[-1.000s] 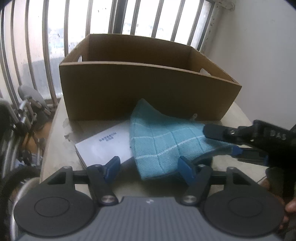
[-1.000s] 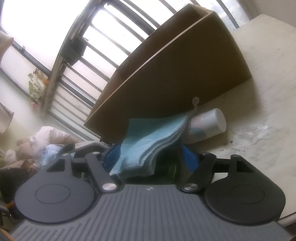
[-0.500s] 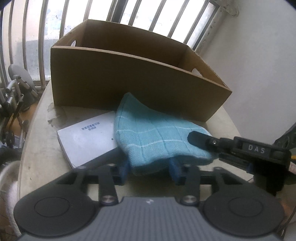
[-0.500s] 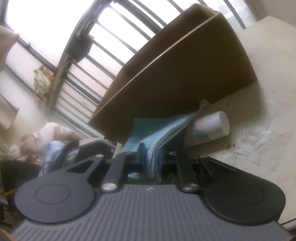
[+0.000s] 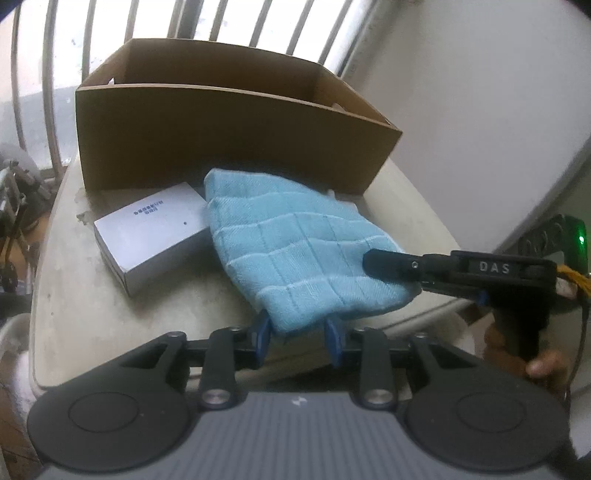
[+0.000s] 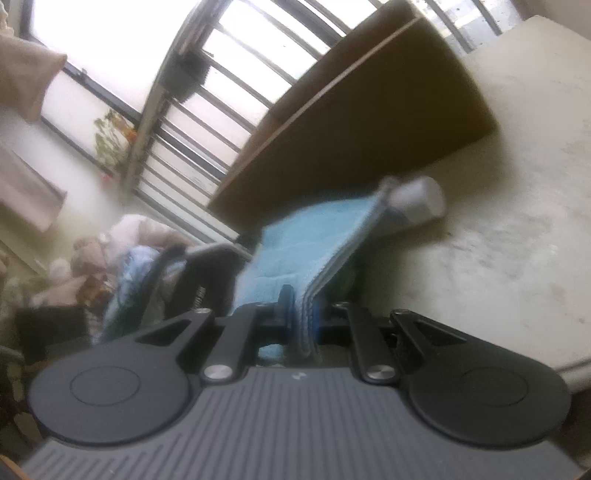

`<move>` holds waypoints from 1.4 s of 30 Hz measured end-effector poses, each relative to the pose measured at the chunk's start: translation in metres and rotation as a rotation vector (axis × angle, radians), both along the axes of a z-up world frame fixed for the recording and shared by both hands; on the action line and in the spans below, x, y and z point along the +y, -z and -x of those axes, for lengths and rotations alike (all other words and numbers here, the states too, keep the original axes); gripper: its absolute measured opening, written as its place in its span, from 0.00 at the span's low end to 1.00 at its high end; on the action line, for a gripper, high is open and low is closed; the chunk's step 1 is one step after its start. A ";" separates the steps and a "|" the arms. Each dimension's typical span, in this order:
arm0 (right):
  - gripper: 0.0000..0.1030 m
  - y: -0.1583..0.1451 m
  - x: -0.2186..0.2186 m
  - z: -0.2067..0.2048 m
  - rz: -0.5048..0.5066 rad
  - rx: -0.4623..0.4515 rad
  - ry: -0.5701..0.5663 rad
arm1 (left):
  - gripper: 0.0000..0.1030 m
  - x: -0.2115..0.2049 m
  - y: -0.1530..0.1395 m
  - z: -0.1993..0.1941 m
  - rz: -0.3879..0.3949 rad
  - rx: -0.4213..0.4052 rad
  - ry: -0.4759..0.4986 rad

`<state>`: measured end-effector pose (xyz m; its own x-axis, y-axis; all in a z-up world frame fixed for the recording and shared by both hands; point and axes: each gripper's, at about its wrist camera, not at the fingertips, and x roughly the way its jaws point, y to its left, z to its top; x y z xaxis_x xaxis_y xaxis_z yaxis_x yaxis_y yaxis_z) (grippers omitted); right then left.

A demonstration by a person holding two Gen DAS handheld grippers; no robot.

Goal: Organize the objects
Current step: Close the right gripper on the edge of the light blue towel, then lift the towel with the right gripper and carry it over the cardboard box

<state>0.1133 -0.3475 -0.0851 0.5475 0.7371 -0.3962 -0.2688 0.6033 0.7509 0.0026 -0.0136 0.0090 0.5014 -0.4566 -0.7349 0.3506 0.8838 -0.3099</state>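
Note:
A light blue checked cloth hangs stretched over the pale table, in front of a big open cardboard box. My left gripper is shut on the cloth's near corner, which is bunched between its blue pads. My right gripper comes in from the right and is shut on the cloth's right edge. In the right wrist view the folded cloth is pinched in that gripper, and the left gripper shows blurred behind it. A white box lies left of the cloth.
A white cylinder lies on the table by the cardboard box, partly behind the cloth. Window bars stand behind the box and a wall to the right. Metal clutter sits past the table's left edge. A hand holds the right gripper.
Both grippers went from open around the cloth to shut on it. The cloth has been drawn toward me and pulled taut, uncovering more of the white box.

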 end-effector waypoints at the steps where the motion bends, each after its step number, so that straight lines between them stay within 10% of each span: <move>1: 0.08 0.002 -0.002 0.002 0.013 0.003 0.003 | 0.37 0.001 0.000 0.001 -0.001 -0.007 0.003; 6: 0.16 0.014 -0.010 0.003 0.038 0.022 0.019 | 0.57 0.010 0.000 0.001 -0.001 -0.056 -0.011; 12: 0.52 0.015 -0.024 -0.002 0.030 -0.005 0.072 | 0.58 0.019 0.010 -0.022 0.049 -0.034 -0.063; 22: 0.65 0.035 -0.025 -0.047 -0.146 0.063 0.064 | 0.58 0.022 0.024 -0.051 0.125 -0.081 -0.095; 32: 0.63 0.041 -0.009 -0.068 -0.195 0.075 0.020 | 0.46 0.023 0.020 -0.050 0.177 -0.100 -0.091; 42: 0.26 0.023 0.003 -0.060 -0.062 0.000 0.050 | 0.15 0.013 0.011 -0.047 0.146 -0.159 -0.108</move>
